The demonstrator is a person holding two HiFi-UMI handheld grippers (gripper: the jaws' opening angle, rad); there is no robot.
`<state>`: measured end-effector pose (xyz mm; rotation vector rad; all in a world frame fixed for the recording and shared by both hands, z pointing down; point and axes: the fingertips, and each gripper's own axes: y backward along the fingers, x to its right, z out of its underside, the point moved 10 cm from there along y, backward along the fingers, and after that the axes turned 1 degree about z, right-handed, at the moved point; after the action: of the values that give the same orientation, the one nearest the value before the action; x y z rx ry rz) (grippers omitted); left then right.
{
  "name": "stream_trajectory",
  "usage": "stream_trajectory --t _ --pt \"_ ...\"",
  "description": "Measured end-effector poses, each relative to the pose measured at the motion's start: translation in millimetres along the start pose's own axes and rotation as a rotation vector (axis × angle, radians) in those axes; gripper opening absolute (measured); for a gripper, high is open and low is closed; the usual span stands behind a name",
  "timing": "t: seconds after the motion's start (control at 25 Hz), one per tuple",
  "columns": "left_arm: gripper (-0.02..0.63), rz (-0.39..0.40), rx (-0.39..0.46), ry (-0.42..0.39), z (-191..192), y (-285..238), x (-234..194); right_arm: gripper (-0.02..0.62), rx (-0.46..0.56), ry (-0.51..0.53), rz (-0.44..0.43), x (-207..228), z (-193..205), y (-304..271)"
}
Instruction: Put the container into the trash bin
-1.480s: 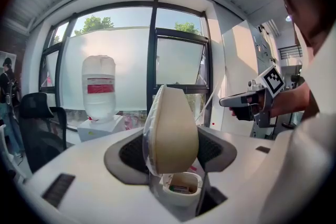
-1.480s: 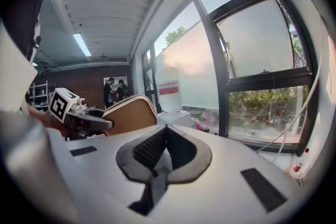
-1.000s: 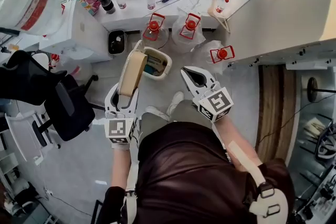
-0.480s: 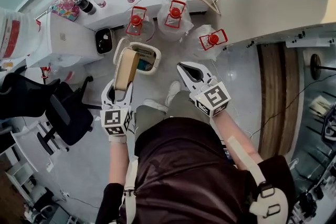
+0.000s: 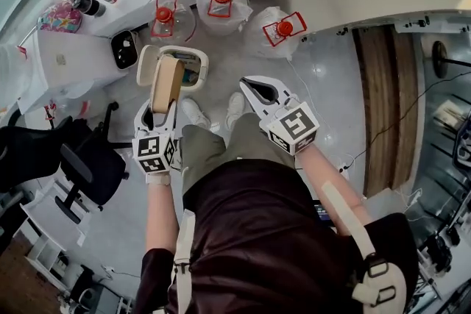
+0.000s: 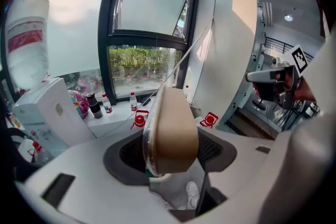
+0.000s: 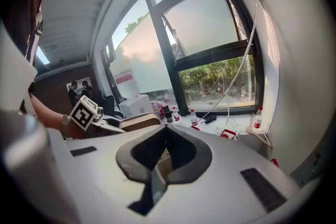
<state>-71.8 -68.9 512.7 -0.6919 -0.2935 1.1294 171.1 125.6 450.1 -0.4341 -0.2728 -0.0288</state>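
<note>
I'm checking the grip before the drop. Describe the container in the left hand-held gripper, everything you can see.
The container is a tan, paper-looking box with rounded corners and a clear plastic lid, which is on. It stands on edge with the lid side to the left, clamped between the jaws of the left hand-held gripper. In the head view it overlaps the cream trash bin and is not yet released.

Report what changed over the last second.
The left gripper brought the tan container down toward the trash bin. In the head view its far end now lies over the bin's opening, where earlier it was beside the rim. Unchanged: the left gripper's hold on the container, nothing released, and the right gripper empty alongside.
</note>
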Motion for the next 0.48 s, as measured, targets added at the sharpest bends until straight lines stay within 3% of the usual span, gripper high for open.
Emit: stream_trajectory --t 0.48 --pt "0.249 0.107 -0.151 -0.015 39 -80 -47 0.015 -0.072 -0.075 0.156 -2 25 -17"
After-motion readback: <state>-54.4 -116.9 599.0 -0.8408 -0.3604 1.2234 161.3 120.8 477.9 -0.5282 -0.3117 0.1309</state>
